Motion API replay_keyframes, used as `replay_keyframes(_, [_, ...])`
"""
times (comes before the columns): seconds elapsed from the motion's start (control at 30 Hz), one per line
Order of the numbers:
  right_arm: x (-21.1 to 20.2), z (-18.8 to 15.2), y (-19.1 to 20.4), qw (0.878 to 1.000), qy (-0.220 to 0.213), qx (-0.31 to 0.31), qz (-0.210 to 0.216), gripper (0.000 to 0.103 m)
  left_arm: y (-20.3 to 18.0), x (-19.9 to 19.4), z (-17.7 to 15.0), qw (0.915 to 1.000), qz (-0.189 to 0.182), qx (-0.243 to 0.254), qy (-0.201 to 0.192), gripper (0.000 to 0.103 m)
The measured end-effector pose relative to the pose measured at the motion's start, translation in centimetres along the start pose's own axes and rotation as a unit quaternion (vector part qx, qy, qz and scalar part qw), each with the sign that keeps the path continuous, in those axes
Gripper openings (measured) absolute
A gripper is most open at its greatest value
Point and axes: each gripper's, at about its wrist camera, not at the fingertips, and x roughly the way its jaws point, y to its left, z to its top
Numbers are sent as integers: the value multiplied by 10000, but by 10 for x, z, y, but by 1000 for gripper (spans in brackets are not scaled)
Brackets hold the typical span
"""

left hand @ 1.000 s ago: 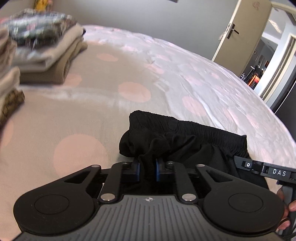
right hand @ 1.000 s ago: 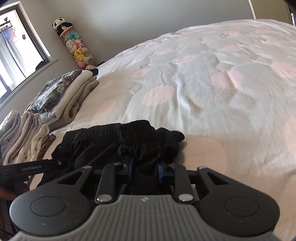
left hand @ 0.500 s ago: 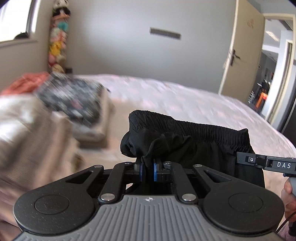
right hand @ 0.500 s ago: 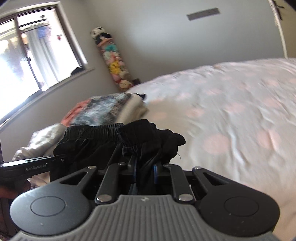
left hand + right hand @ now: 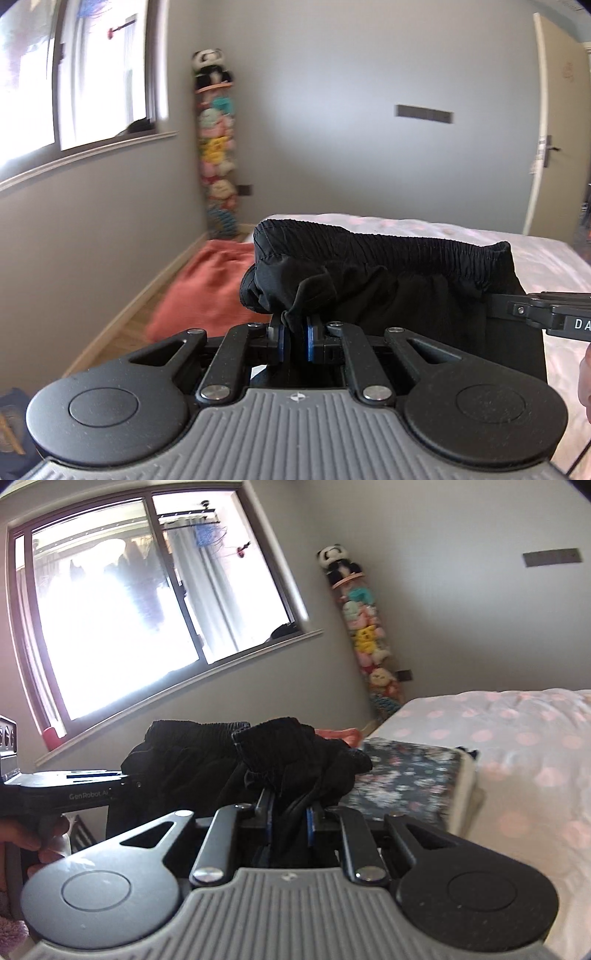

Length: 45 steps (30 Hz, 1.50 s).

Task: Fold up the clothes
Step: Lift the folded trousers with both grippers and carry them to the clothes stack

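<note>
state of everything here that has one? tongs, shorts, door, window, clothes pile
left tongs: shut on black shorts
right tongs: shut on black shorts
black shorts: bunched, lifted off the bed, elastic waistband up
floral garment: folded, top of a pile on the bed
door: open
window: cannot tell whether open
orange cloth: loose, unfolded

Both wrist views close behind jaws, sharing black shorts (image 5: 406, 273)
</note>
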Motion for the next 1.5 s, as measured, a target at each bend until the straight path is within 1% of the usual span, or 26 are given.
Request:
replay_keyframes(0.1, [37,5,10,9995,233,169,105,17,21,15,3,9997,161,13,199,8])
replay_keyframes(0.17, [60,1,10,9986,418,311,121,17,32,29,1,9991,228,34,347,8])
replay_keyframes(0.33, [112,-21,4,9955,839,443,32,17,55,71,-20,9976,172,-60,671,9])
replay_keyframes(0.43, [131,-34,-9,9934,1013,545,0,17,66,96,-39,9962,131,-202,837,9])
replay_keyframes(0.67, [167,-64,-41,9868,1383,839,-39,18,91,126,-74,9943,-40,-426,973,10])
replay_keyframes(0.77, [172,-76,-52,9841,1419,1068,18,18,100,137,-87,9935,-103,-500,1018,10])
replay_keyframes(0.97, [171,-76,-50,9846,1405,1043,-5,18,104,139,-90,9936,-84,-457,1026,11])
replay_keyframes(1.07, [171,-76,-48,9848,1398,1030,-17,25,100,132,-85,9944,40,-408,971,19])
replay_keyframes(1.17, [159,-67,-46,9882,1240,887,-133,45,99,117,-77,9953,158,-356,891,25])
replay_keyframes(1.23, [146,-58,-46,9906,1072,827,-207,48,101,103,-72,9960,262,-328,792,31])
replay_keyframes(1.27, [139,-53,-47,9913,995,833,-240,52,102,95,-69,9962,319,-320,740,33])
replay_keyframes(1.3, [132,-49,-47,9918,926,840,-266,53,103,88,-66,9964,372,-339,681,37])
replay_keyframes(1.33, [126,-45,-46,9924,869,829,-281,53,103,80,-63,9966,401,-379,620,39])
replay_keyframes(1.43, [107,-37,-39,9944,778,660,-271,53,101,56,-55,9968,434,-436,509,40])
replay_keyframes(1.5, [95,-34,-31,9953,767,543,-241,53,95,42,-50,9970,478,-383,473,42])
